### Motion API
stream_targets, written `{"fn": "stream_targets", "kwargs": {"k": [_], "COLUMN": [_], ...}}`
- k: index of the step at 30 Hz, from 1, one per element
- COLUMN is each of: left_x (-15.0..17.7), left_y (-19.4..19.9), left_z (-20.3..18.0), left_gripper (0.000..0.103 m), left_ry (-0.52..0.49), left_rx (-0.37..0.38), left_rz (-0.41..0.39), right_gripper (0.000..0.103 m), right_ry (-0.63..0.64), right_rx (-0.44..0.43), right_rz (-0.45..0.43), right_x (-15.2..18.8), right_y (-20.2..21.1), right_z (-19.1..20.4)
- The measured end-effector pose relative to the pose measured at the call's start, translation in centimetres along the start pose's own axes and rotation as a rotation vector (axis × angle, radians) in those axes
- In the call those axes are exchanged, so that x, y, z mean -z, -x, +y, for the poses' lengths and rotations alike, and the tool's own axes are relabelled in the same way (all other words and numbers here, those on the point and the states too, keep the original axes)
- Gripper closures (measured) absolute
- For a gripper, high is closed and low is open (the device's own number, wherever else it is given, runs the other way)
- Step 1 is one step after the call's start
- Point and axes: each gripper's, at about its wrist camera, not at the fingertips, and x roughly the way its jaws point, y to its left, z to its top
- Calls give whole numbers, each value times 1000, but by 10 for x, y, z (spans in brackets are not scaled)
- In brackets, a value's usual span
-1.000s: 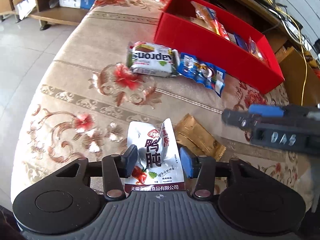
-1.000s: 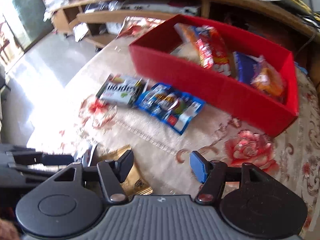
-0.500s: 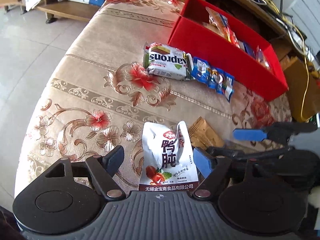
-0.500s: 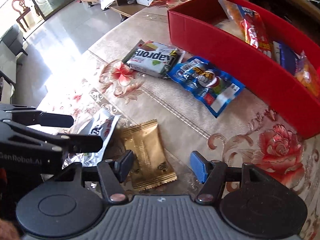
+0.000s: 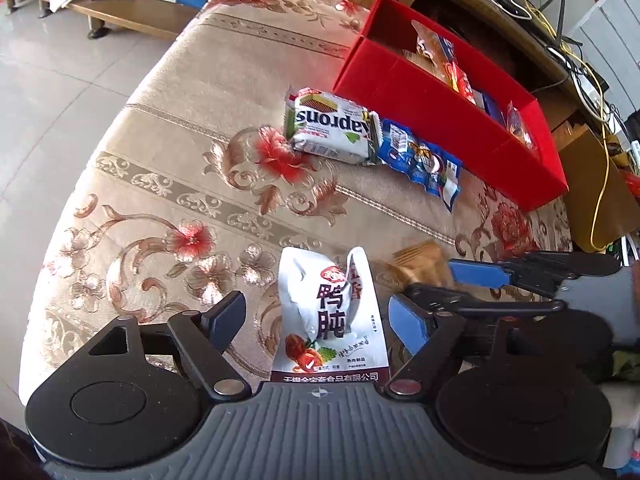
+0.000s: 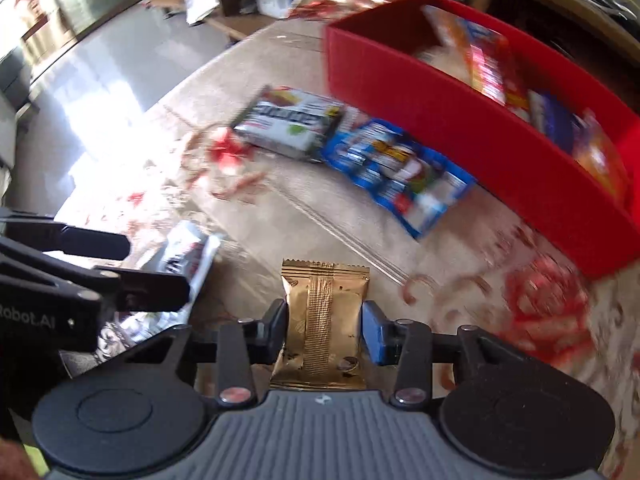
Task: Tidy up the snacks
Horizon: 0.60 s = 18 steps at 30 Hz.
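A white pouch [image 5: 328, 320] with red and black print lies on the flowered tablecloth between the jaws of my left gripper [image 5: 316, 308]. Those jaws are opening and their pads stand clear of it. To its right, my right gripper [image 6: 325, 316] is closing its jaws on a gold packet [image 6: 324, 320], with both pads against its sides. The left wrist view shows the same gold packet [image 5: 420, 264] partly hidden by the right gripper [image 5: 430, 279]. Farther off stands a red box [image 5: 440, 120] holding several snack bags.
A white wafer pack [image 5: 332, 128] and a blue snack pack [image 5: 420, 160] lie side by side in front of the red box. The table's rounded edge drops to a tiled floor [image 5: 60, 80] on the left. Wooden shelves and cables [image 5: 580, 60] lie beyond the box.
My left gripper's jaws spread apart and let go of the white pouch. My right gripper came over the gold packet and closed its jaws onto it.
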Motion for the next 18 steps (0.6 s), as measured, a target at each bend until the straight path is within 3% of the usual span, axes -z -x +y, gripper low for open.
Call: {"fn": "stream_targets", "kwargs": {"k": [4, 8, 12, 18], "left_x": [-1, -1, 2, 8], "left_y": [-9, -19, -21, -18], "left_z": [-10, -27, -37, -47], "left_gripper": [19, 20, 37, 41], "left_ry": [-28, -103, -166, -203], "left_rx": [-11, -77, -121, -95], "left_rz": [27, 30, 15, 14], "right_gripper": [64, 64, 64, 64], "right_ry": [-47, -84, -90, -92], "right_rx": [32, 38, 43, 42], "right_rz": [-13, -34, -51, -77], "right_x": [10, 12, 10, 8], "right_y": [11, 22, 25, 33], "right_z": [-14, -22, -23, -23]}}
